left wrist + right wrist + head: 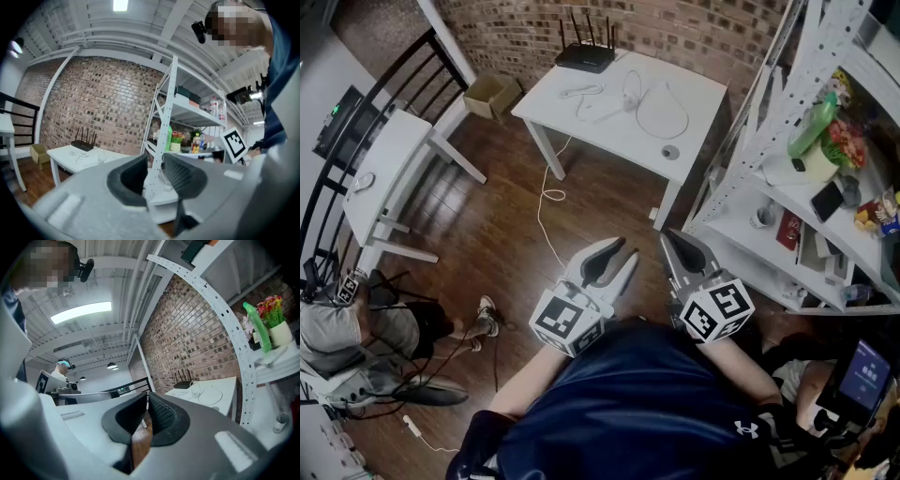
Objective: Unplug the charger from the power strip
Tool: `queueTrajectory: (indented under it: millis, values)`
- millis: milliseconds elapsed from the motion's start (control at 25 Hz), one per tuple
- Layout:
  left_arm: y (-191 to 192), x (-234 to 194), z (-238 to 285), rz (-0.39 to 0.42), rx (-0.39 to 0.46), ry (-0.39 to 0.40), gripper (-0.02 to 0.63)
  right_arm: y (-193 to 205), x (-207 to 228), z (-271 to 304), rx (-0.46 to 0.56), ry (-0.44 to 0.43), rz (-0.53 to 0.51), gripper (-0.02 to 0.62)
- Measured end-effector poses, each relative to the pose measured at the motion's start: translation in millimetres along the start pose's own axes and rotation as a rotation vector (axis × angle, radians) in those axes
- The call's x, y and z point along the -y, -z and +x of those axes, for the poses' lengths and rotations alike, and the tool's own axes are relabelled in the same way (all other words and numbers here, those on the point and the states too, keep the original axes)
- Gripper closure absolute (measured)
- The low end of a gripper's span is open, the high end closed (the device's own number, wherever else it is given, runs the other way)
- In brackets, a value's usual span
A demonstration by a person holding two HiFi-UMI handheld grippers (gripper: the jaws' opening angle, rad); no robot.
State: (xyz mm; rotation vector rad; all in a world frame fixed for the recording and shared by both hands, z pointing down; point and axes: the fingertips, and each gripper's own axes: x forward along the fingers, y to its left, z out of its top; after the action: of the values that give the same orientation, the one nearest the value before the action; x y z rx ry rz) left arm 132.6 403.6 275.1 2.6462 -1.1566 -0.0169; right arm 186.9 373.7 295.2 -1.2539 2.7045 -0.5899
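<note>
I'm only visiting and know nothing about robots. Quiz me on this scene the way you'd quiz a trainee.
1. True or false: the right gripper holds something.
2. Which gripper's jaws stand apart? A. left gripper B. right gripper
3. Fill in: the black router stands on a white ____.

Key: 1. False: its jaws are shut with nothing between them. 2. A. 3. table.

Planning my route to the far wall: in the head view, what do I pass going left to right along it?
Box → router → green bottle
</note>
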Motion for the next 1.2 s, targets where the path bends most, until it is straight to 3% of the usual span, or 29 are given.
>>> queueTrajectory:
  millis: [400, 680, 880, 1200]
  values:
    - [3.7, 13.5, 26.0, 0.015, -0.026, -0.019, 0.495, -4.1, 32.4, -10.7, 0.005, -0.005, 0.013, 0.575]
    - [8.3, -11.7, 51.0, 0.008, -0.013, 0.024, 0.495, -4.8, 56.0, 15.6, -0.004, 0.036, 0.009, 0.575]
    - [14.5, -60.3, 72.9, -0.028, -0.001, 0.058, 0.495, 3.0, 74.7, 62.8, -0.024, 0.073, -0.042, 0.575]
    - [3.7, -192.8, 121.8, -0.081, 0.056, 0.112, 0.495, 12.6, 112.3, 181.6, -0.065, 0.167, -0.086, 0.575]
